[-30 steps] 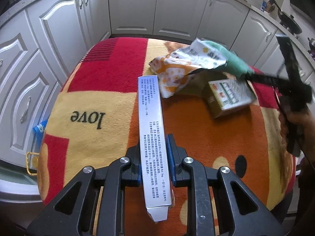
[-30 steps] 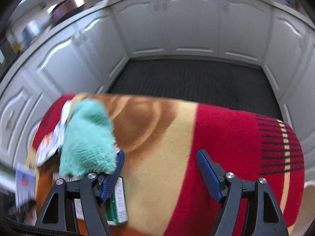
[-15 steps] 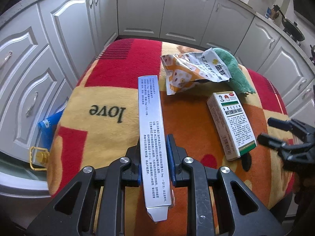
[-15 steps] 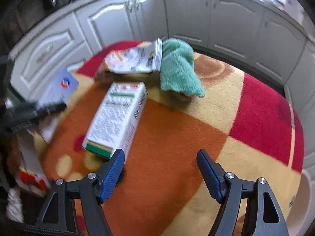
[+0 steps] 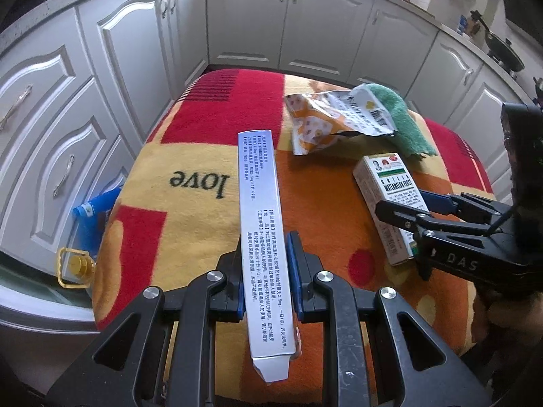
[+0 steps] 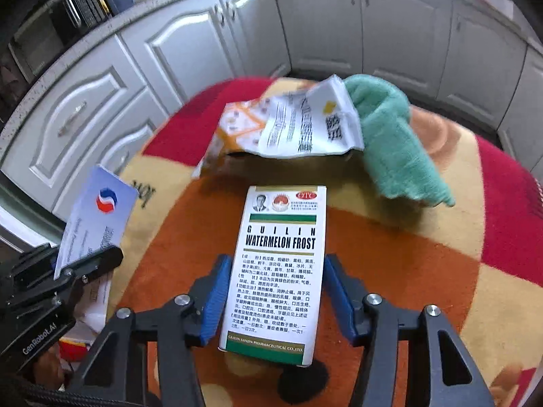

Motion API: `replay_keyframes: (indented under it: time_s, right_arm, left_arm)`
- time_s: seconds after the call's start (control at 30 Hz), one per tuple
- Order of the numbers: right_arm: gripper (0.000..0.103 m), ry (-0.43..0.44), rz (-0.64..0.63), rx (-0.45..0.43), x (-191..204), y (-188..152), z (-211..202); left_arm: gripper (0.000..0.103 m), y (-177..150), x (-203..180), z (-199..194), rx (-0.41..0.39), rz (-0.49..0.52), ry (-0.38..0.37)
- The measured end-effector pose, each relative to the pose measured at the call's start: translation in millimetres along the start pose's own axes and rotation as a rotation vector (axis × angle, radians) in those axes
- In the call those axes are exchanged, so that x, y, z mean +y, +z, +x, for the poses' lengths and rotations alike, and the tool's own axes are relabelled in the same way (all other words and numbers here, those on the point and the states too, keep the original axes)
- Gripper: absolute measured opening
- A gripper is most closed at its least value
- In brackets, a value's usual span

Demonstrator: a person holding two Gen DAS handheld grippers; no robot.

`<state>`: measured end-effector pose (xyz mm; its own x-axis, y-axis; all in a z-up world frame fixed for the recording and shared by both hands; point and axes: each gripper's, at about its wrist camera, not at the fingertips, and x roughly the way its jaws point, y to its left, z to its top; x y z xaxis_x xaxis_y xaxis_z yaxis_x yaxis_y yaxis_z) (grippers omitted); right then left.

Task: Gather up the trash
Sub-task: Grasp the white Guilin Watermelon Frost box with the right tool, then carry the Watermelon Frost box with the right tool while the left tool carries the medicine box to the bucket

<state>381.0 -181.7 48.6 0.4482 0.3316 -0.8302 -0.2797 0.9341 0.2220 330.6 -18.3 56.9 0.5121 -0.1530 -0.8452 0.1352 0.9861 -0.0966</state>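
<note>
My left gripper [image 5: 266, 271] is shut on a long white-blue carton [image 5: 261, 230] and holds it above the blanket-covered table [image 5: 190, 169]; the carton also shows in the right wrist view [image 6: 96, 217]. A white medicine box marked Watermelon Frost [image 6: 281, 264] lies flat on the blanket. My right gripper [image 6: 276, 295] is open, its blue pads on either side of the box with small gaps. In the left wrist view the right gripper [image 5: 404, 205] sits over the same box [image 5: 387, 183]. A crumpled orange-white snack bag [image 6: 288, 125] lies beyond it.
A green cloth [image 6: 393, 135] lies beside the snack bag at the far right. White kitchen cabinets [image 5: 142, 51] ring the table. A blue bag [image 5: 91, 217] and a yellow-capped item [image 5: 74, 268] sit off the table's left edge.
My right gripper swung from the far side of the table down to the medicine box and now straddles it. My left gripper kept hold of the carton.
</note>
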Motion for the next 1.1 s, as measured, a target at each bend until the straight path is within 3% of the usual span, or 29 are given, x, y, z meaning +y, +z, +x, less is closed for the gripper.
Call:
replay_keyframes:
  time_s: [0.17, 0.33, 0.7, 1.1]
  right_arm:
    - [0.053, -0.015, 0.031, -0.052, -25, -23, -36]
    - [0.053, -0.023, 0.123, -0.116, -63, -52, -80]
    - [0.053, -0.177, 0.285, -0.209, -155, -114, -163]
    - [0.053, -0.302, 0.504, -0.251, -258, -187, -219]
  left_arm:
    - [0.018, 1, -22, -1, -0.006, 0.031, -0.036]
    - [0.018, 4, -68, 2, -0.003, 0.089, -0.094]
    - [0.018, 6, -192, 2, -0.002, 0.272, -0.215]
    - [0.018, 10, -306, 12, 0.03, 0.408, -0.356]
